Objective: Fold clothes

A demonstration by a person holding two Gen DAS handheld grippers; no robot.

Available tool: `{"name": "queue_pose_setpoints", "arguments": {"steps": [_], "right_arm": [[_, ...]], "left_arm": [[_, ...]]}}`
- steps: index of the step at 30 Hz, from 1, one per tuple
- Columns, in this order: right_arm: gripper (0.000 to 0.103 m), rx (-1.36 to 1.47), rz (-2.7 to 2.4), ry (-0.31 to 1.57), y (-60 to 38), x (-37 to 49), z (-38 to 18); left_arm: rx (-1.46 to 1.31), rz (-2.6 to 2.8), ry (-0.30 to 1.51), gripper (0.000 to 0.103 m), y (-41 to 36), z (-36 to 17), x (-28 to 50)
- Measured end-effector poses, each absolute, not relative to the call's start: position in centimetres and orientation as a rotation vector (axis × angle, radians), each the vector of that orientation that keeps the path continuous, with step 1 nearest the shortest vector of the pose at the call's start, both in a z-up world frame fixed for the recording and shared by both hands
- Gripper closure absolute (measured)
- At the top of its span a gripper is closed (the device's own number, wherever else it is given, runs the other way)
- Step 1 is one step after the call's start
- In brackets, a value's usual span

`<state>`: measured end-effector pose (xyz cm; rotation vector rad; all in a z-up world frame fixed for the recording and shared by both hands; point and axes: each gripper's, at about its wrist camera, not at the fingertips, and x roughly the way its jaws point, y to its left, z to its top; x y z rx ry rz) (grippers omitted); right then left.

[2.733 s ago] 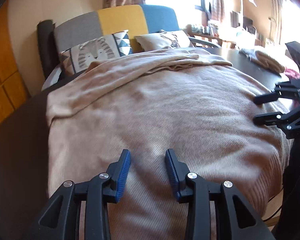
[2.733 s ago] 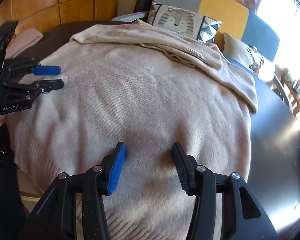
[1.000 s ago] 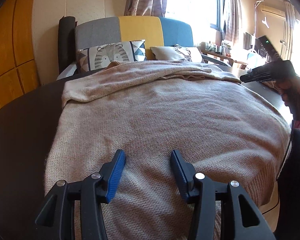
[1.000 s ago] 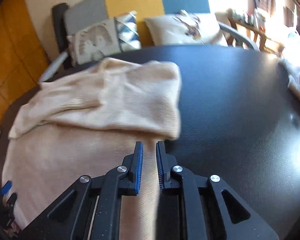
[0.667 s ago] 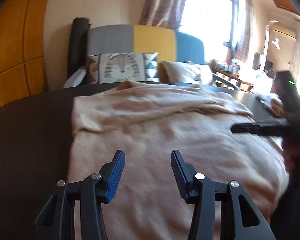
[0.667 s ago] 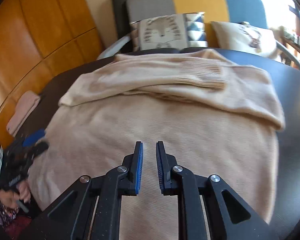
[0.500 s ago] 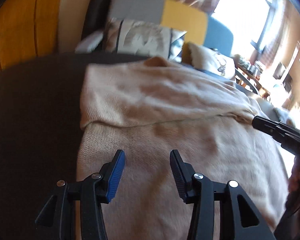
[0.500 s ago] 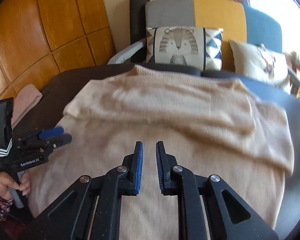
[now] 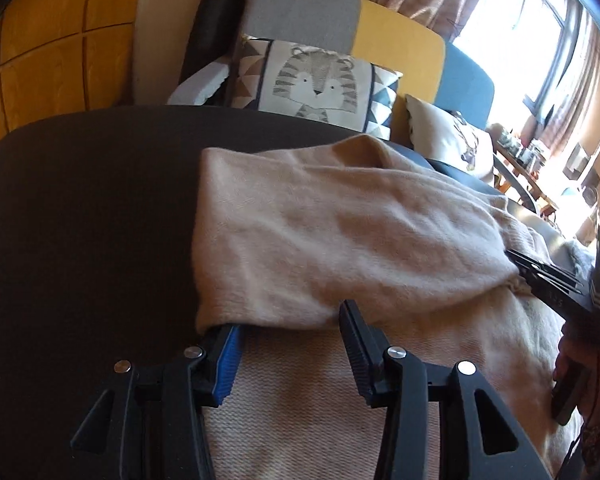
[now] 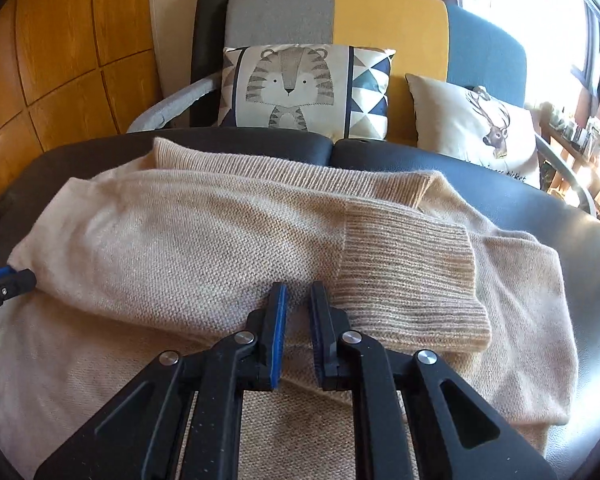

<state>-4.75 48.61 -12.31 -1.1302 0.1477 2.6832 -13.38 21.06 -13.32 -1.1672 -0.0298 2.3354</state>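
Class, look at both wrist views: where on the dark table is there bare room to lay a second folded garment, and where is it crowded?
Free: the dark table left of the beige sweater, and the strip between the sweater and the deer cushion. Crowded: the middle, covered by the sweater, both grippers at its folded sleeves.

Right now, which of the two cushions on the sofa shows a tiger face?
The square white cushion with blue triangles, left of the cream deer cushion.

Left gripper (image 9: 288, 320): blue fingertip tucked beneath folded sweater (image 9: 340, 240) edge; sweater's near hem cut off by frame; windowsill clutter (image 10: 580, 132) too small to identify.
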Motion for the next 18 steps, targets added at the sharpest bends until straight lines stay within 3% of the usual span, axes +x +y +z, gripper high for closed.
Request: {"name": "queue_pose_setpoints", "arguments": {"steps": [13,18], "right_arm": [[0.092,-1.12,2.691,0.133,48.6,-5.1,-12.4],[0.092,-1.12,2.689,0.125,48.5,-5.1,-12.5]], "left_arm": [[-1.005,2.576,-0.146,0.069,18.0,-12.3,-12.6],[-1.162,2.562,0.002,0.069,19.7,-13.1,-13.4]]}}
